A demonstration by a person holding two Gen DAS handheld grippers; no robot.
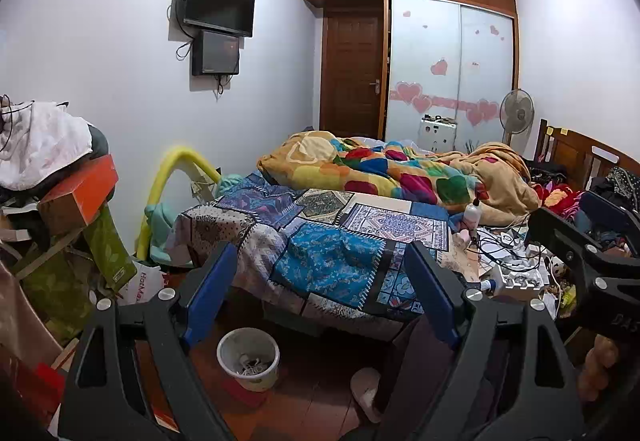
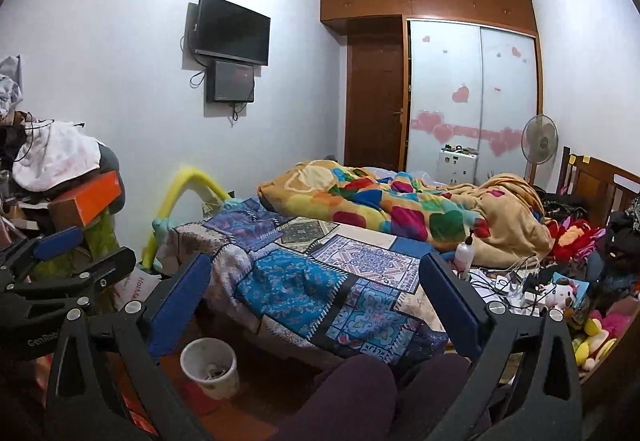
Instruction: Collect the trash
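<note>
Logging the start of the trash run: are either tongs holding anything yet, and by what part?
Nothing is held. The left tongs and right tongs are both open and bare.

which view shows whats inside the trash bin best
The left wrist view: the trash bin sits between the jaws and its mouth faces the camera, showing crumpled scraps inside. The right wrist view shows it lower left, partly behind a blue pad, its contents dim.

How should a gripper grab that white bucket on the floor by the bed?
Probably by the rim of the white bucket, coming down from above: it stands upright, its mouth is open, and its thin wall suits one finger inside and one outside. The body looks too wide to pinch.
</note>
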